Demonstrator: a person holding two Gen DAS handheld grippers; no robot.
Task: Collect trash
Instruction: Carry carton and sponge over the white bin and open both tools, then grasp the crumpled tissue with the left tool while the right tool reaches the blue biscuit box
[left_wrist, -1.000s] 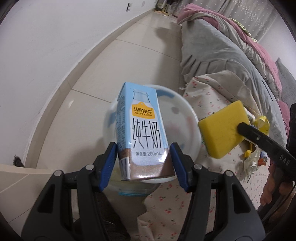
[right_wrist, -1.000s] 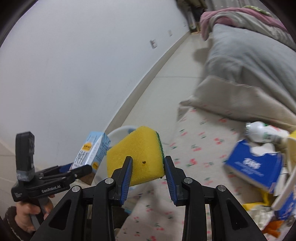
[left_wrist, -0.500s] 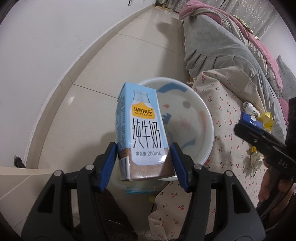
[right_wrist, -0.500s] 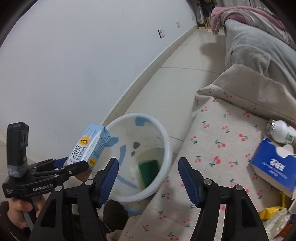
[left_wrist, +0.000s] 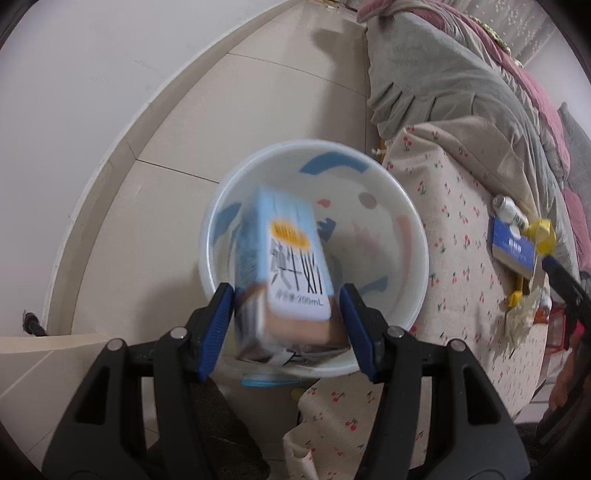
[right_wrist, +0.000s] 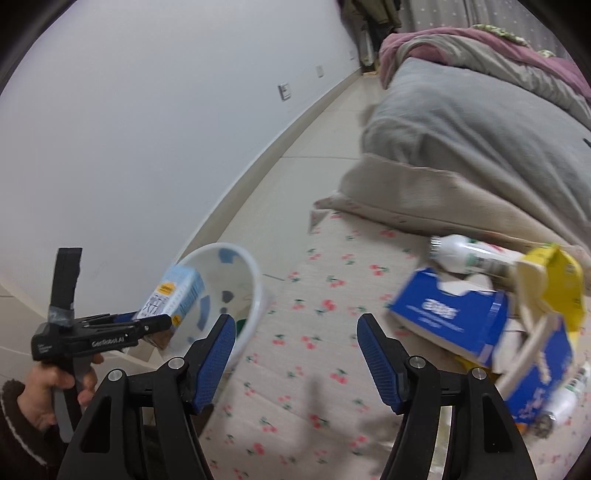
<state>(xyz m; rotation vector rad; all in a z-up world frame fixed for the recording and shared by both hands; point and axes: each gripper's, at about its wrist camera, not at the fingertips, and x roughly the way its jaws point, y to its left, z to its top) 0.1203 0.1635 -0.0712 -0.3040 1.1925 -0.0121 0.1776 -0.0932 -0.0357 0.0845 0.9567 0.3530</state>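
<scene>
A light-blue 200 mL milk carton (left_wrist: 284, 269) is blurred and tipped forward between the pads of my left gripper (left_wrist: 287, 317), over a white bin (left_wrist: 402, 206) with blue and pink marks. There is a gap beside the carton, so the pads look parted. In the right wrist view the carton (right_wrist: 173, 295) sits at the rim of the bin (right_wrist: 255, 280). My right gripper (right_wrist: 295, 350) is open and empty above the cherry-print cloth (right_wrist: 314, 332). The sponge's green side shows low in the bin (right_wrist: 241, 325).
A pile of trash lies on the cloth to the right: a blue tissue box (right_wrist: 443, 314), a white bottle (right_wrist: 465, 254), a yellow wrapper (right_wrist: 554, 280). A grey blanket (right_wrist: 480, 140) covers the bed behind. A white wall and tiled floor (left_wrist: 258, 92) lie left.
My right gripper opened and the yellow sponge dropped into the bin, then it swung right toward the trash pile. The left gripper moved over the bin; its jaws parted and the carton tipped forward.
</scene>
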